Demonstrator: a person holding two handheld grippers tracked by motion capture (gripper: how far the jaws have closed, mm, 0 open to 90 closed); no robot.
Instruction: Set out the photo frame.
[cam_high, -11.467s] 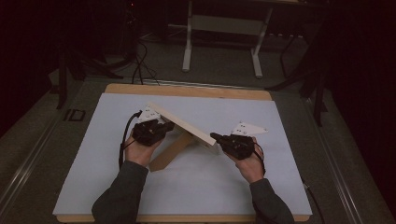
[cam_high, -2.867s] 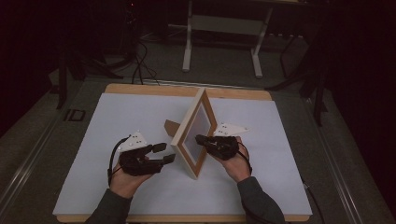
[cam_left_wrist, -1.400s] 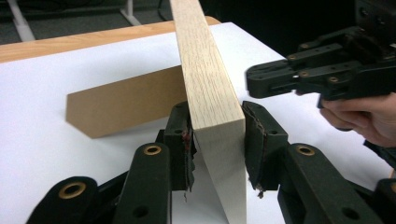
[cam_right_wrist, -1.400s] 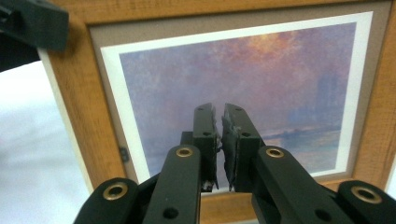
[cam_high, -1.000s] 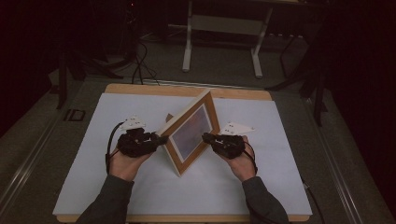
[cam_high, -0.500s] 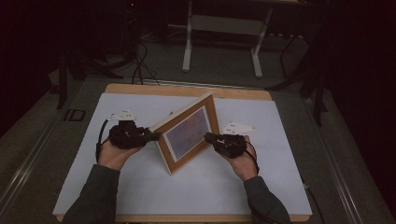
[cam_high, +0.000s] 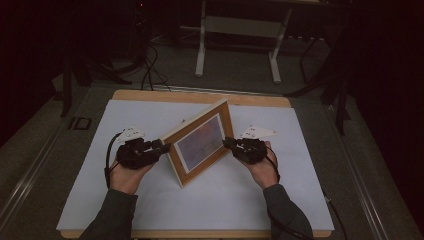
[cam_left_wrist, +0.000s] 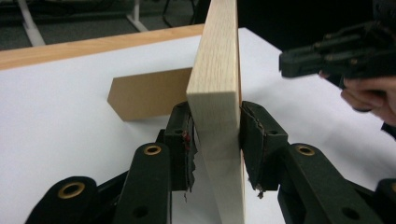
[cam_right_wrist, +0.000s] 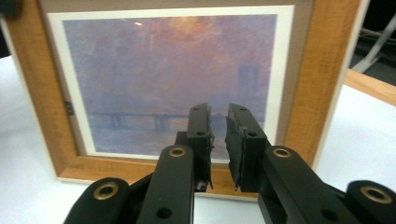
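Note:
A wooden picture frame (cam_high: 200, 142) with a hazy purple print stands on the white sheet, its face turned toward the person. My left gripper (cam_high: 164, 147) is shut on the frame's left edge. In the left gripper view both pads (cam_left_wrist: 182, 140) press the pale wood (cam_left_wrist: 217, 93), though the jaws have just been opening a little. My right gripper (cam_high: 227, 143) sits at the frame's right edge. In the right gripper view its jaws (cam_right_wrist: 218, 121) stand a narrow gap apart before the print (cam_right_wrist: 163, 70), with nothing between them, and have just been opening.
A brown back stand (cam_left_wrist: 149, 98) props the frame from behind. The white sheet (cam_high: 125, 115) covers a wooden board (cam_high: 200, 96). Past the table's far edge stand a grey metal frame (cam_high: 235, 25) and floor cables (cam_high: 147, 75). The right gripper (cam_left_wrist: 303, 58) shows beyond the frame.
The frame has swung round so its print faces the person more, its left end moving left with my left gripper. The right hand has hardly moved.

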